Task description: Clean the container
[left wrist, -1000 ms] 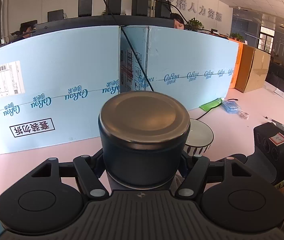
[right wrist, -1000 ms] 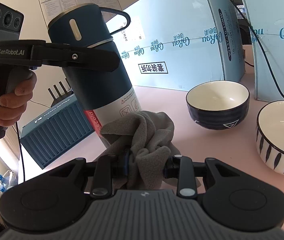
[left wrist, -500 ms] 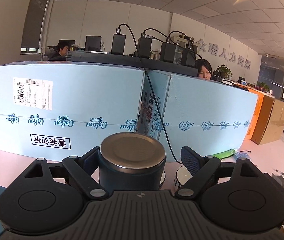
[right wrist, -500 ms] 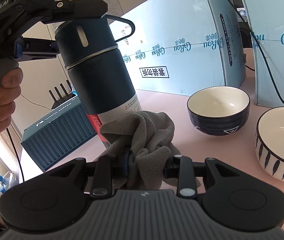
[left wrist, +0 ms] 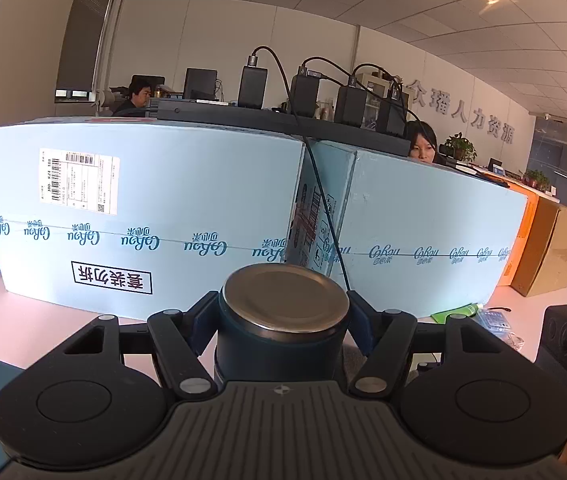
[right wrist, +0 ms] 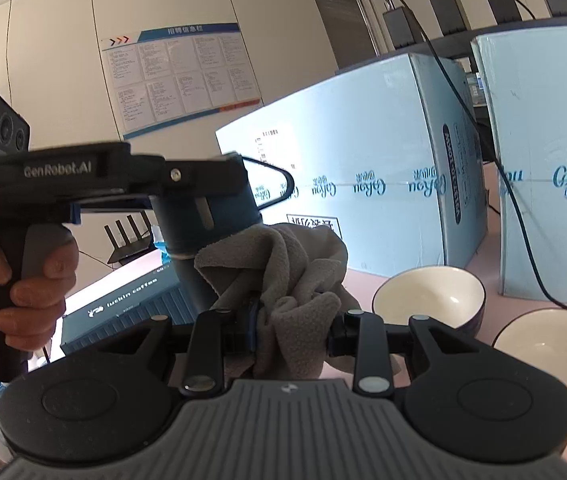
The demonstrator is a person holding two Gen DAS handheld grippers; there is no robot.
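A dark blue thermos flask (left wrist: 283, 320) with a steel lid top stands upright between my left gripper's (left wrist: 283, 308) fingers, which are shut on its cap. In the right wrist view the flask (right wrist: 207, 220) shows at the left with the left gripper (right wrist: 187, 176) clamped around its cap, its wire handle sticking out right. My right gripper (right wrist: 291, 320) is shut on a grey cloth (right wrist: 283, 264). The cloth is raised against the flask's body just below the cap.
Two bowls stand on the pink table at the right: a dark blue one (right wrist: 431, 296) and a white striped one (right wrist: 543, 356). Light blue cartons (left wrist: 143, 220) wall off the back. A blue coffee box (right wrist: 123, 312) lies at the left.
The left gripper slid up to the flask's cap, opened, then shut on it. The right gripper lifted the cloth from the flask's base up against its upper body.
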